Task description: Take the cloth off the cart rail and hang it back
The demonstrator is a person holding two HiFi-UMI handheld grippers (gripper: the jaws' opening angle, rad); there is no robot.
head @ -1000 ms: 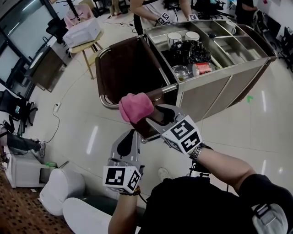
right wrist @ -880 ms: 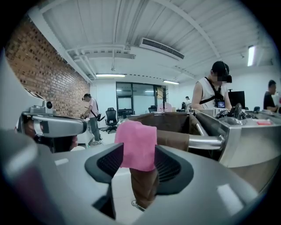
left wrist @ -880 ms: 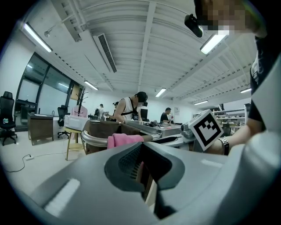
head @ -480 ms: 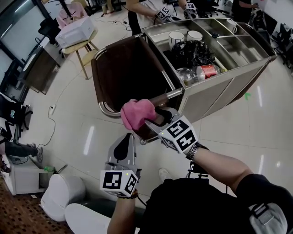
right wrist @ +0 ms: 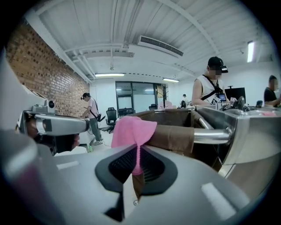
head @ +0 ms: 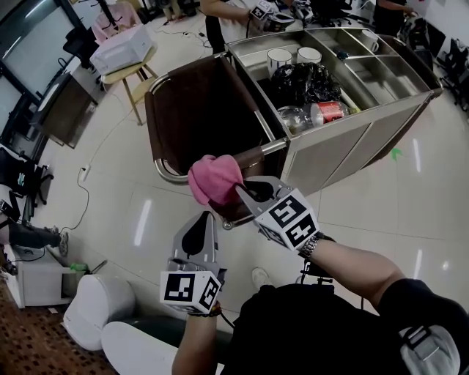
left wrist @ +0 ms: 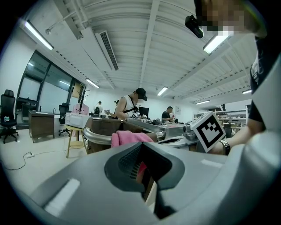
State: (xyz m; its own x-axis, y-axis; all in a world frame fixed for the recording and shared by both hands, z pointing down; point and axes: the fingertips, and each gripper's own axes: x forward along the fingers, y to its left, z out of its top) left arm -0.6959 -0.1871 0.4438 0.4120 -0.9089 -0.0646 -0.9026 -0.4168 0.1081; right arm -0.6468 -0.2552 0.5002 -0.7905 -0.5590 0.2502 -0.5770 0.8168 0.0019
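Your left gripper: nearest you and held level. Its jaws are pressed together on nothing, and the tips sit just under the cloth's hanging edge.
Your right gripper: just beside it on the right, tipped a little downward. Its jaws have just been closing and now pinch a lower fold of the cloth between the pads.
The pink cloth: bunched in a lump over the near rail, with its bottom edge caught in your right jaws.
The cart rail: a chrome tube across the cart's near end that curves round to your left. The cloth lies on the stretch wrapped in brown fabric.
The brown bag: hangs open inside the rail's loop, right behind the cloth.
The cart: steel, with open compartments on top. They hold two white cups and a crumpled black bag.
Beyond the cart: a person stands at the cart's far side. To your left, well apart, a stool carries a white box.
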